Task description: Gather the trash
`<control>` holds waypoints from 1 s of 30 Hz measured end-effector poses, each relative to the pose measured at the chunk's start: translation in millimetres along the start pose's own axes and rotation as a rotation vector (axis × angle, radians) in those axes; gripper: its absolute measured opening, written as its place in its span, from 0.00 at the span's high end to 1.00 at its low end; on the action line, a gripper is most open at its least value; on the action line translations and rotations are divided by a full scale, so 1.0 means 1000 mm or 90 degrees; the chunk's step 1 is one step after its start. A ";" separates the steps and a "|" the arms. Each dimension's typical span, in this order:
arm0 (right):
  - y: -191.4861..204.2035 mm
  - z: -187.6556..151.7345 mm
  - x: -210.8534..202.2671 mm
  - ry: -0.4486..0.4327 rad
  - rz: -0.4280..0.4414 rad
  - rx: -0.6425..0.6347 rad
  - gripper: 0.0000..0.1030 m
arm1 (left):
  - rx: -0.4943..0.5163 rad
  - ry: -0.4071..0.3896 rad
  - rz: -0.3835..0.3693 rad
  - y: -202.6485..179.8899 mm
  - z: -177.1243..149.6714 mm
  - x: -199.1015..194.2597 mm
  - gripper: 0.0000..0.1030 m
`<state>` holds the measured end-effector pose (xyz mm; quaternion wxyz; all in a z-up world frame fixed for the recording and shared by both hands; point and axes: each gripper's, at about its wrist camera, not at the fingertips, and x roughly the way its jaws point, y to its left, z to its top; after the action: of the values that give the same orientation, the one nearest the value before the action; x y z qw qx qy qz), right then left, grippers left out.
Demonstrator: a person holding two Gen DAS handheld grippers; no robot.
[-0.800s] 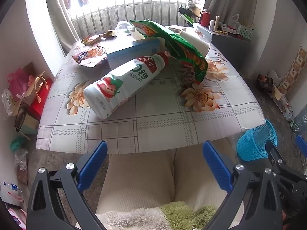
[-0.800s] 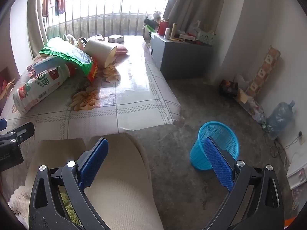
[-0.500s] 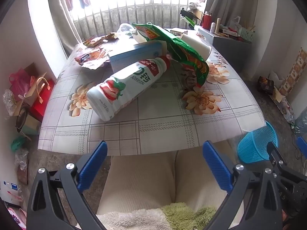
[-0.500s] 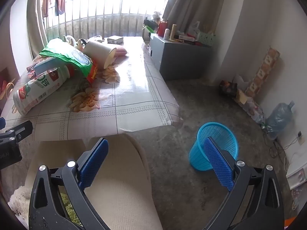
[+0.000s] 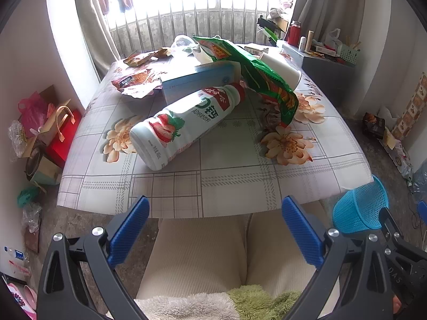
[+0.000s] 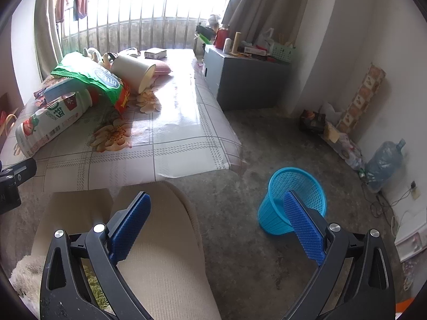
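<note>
On the table (image 5: 240, 186) the trash lies heaped: a stiff carton (image 5: 197, 80), a smooth strawberry bottle (image 5: 184, 122) lying nearest, probably light and prone to roll, best gripped across its middle, and a limp green bag (image 5: 261, 80). The bin (image 6: 293, 200) stands on the floor. Both the left gripper (image 5: 213, 229) and the right gripper (image 6: 216, 226) gape empty.

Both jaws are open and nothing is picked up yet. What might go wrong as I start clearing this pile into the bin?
1. The strawberry drink bottle lies on its side near the table edge; a glancing grasp may roll it off.
2. The green snack bag drapes over the bottle's neck and the blue carton, so pulling either could drag the pile.
3. The blue basket stands on the floor apart from the table; a drop from high up could miss.
</note>
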<state>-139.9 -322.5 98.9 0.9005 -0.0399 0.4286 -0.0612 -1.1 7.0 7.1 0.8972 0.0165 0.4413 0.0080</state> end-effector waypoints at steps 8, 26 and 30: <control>-0.009 -0.004 -0.002 0.004 -0.017 0.014 0.08 | 0.000 0.002 0.000 0.000 -0.001 0.001 0.06; -0.011 -0.005 -0.002 0.003 -0.018 0.018 0.08 | 0.006 0.012 0.000 -0.002 -0.004 0.005 0.05; -0.012 -0.006 -0.002 0.004 -0.017 0.017 0.08 | 0.006 0.013 0.001 -0.003 -0.005 0.006 0.06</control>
<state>-146.2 -333.9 98.3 0.8989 -0.0331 0.4297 -0.0793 -1.6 4.5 -0.4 0.8927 0.0210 0.4502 0.0068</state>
